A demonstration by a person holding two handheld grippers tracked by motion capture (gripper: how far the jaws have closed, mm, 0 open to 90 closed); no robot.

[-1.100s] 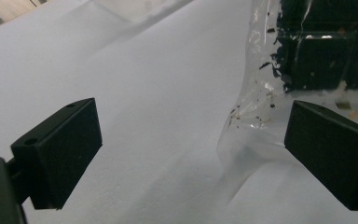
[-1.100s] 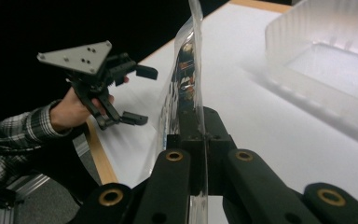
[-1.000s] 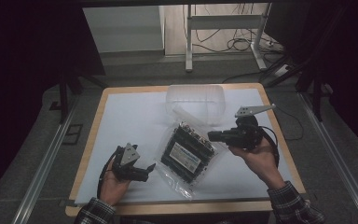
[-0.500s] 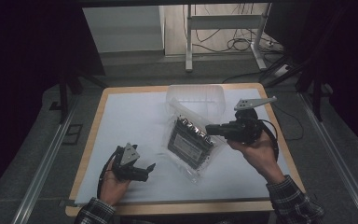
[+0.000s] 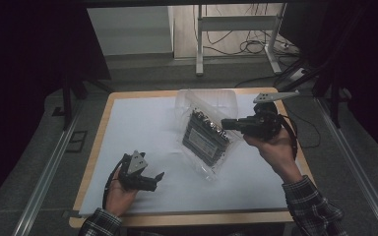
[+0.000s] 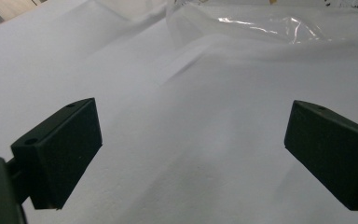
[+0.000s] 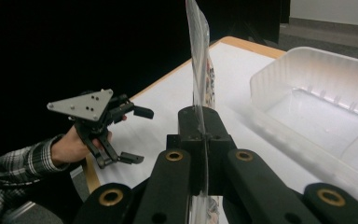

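My right gripper (image 5: pixel 225 124) pinches a clear bag (image 5: pixel 207 139) holding a dark module, lifted off the table (image 5: pixel 142 123). My left gripper (image 5: pixel 158 180) rests open, well apart from it.

Clear bag (image 7: pixel 199 70) runs edge-on off the right gripper view's top and bottom; its contents unreadable there. Label on the black module (image 5: pixel 204 139) too small to read in high view. Plastic tub (image 7: pixel 326 107) cut by right edge.
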